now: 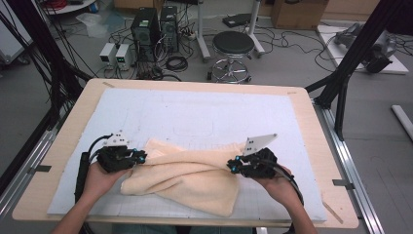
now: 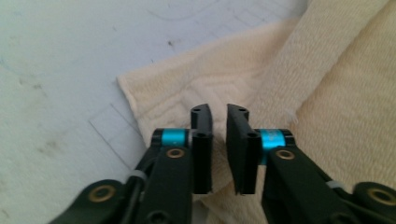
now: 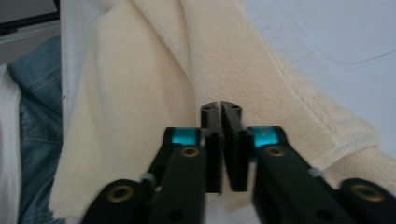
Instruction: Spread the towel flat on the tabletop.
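A cream towel [image 1: 185, 175] lies rumpled and partly folded on the near half of the white mat [image 1: 195, 112]. My left gripper [image 1: 142, 157] sits at the towel's left end, pointing right. In the left gripper view its jaws [image 2: 219, 112] stand a narrow gap apart above a towel corner [image 2: 196, 88], with nothing between them. My right gripper [image 1: 233, 165] sits at the towel's right end, pointing left. In the right gripper view its jaws [image 3: 220, 107] stand a thin slit apart over a fold of the towel [image 3: 140, 116], and no cloth is pinched between them.
The mat covers a wooden table [image 1: 63, 146] with metal rails along both sides. Beyond the far edge stand a round stool [image 1: 233, 46] and computer towers [image 1: 146, 27] among cables. The person's jeans [image 3: 37, 116] are visible past the near table edge.
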`<state>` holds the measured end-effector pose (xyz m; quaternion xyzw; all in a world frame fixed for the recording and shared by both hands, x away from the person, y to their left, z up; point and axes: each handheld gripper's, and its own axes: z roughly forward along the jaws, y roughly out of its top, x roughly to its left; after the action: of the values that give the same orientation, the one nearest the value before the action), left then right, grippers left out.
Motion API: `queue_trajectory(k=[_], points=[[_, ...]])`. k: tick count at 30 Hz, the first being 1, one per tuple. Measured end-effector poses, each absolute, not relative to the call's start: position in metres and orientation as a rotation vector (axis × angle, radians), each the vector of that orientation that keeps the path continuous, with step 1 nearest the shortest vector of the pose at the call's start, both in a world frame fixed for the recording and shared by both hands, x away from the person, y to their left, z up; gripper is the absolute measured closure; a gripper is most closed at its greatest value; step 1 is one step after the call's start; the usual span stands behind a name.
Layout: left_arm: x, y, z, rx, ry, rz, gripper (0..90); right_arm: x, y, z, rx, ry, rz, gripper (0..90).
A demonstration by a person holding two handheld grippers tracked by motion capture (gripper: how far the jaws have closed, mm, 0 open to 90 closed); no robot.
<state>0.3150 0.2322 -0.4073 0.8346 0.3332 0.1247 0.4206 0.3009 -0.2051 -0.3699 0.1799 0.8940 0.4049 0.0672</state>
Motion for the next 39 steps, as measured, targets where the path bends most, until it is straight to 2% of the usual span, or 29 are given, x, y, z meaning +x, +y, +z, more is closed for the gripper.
queue_trajectory(k=[1,2,4,6,9,10,11,12,13,14,16,17,21,28,29,33,38,39], points=[[0.318,0.232,-0.403,2.079,0.834,0.314,72.8,0.305,-0.205,-0.364,0.543,2.675,1.245,74.4],[0.322,0.231,-0.399,2.074,0.832,0.310,72.8,0.305,-0.205,-0.364,0.543,2.675,1.245,74.4],[0.330,0.228,-0.395,2.053,0.817,0.292,66.8,0.317,-0.204,-0.355,0.559,2.655,1.253,69.4],[0.335,0.225,-0.396,2.050,0.804,0.289,62.9,0.331,-0.203,-0.354,0.571,2.647,1.247,61.7],[0.345,0.220,-0.404,2.104,0.820,0.257,55.4,0.351,-0.200,-0.364,0.616,2.661,1.218,52.7],[0.348,0.219,-0.409,2.129,0.823,0.221,53.5,0.356,-0.199,-0.370,0.637,2.670,1.199,48.3],[0.350,0.217,-0.413,2.160,0.822,0.180,52.9,0.361,-0.198,-0.376,0.658,2.703,1.191,47.6],[0.350,0.214,-0.417,2.185,0.819,0.159,53.6,0.366,-0.196,-0.389,0.670,2.775,1.197,48.0],[0.349,0.211,-0.420,2.212,0.805,0.140,57.4,0.366,-0.195,-0.395,0.670,2.805,1.207,54.0],[0.348,0.208,-0.422,2.239,0.778,0.118,57.4,0.366,-0.195,-0.395,0.670,2.805,1.207,54.0],[0.346,0.202,-0.424,2.278,0.754,0.134,70.3,0.365,-0.193,-0.402,0.648,2.874,1.154,73.9],[0.345,0.200,-0.424,2.282,0.743,0.150,83.6,0.363,-0.190,-0.401,0.602,2.866,1.109,82.8],[0.350,0.202,-0.415,2.226,0.805,0.239,85.1,0.363,-0.192,-0.387,0.618,2.766,1.143,83.3],[0.366,0.212,-0.364,1.931,0.904,0.451,85.2,0.372,-0.197,-0.327,0.626,2.455,1.190,82.4],[0.366,0.212,-0.358,1.907,0.903,0.470,85.2,0.372,-0.197,-0.327,0.626,2.455,1.190,82.4],[0.357,0.210,-0.365,1.998,0.856,0.412,84.9,0.359,-0.197,-0.328,0.578,2.487,1.173,80.2],[0.336,0.213,-0.408,2.144,0.833,0.291,83.9,0.329,-0.195,-0.384,0.563,2.711,1.061,79.5],[0.335,0.214,-0.415,2.138,0.844,0.258,83.9,0.329,-0.195,-0.384,0.563,2.711,1.061,79.5]])
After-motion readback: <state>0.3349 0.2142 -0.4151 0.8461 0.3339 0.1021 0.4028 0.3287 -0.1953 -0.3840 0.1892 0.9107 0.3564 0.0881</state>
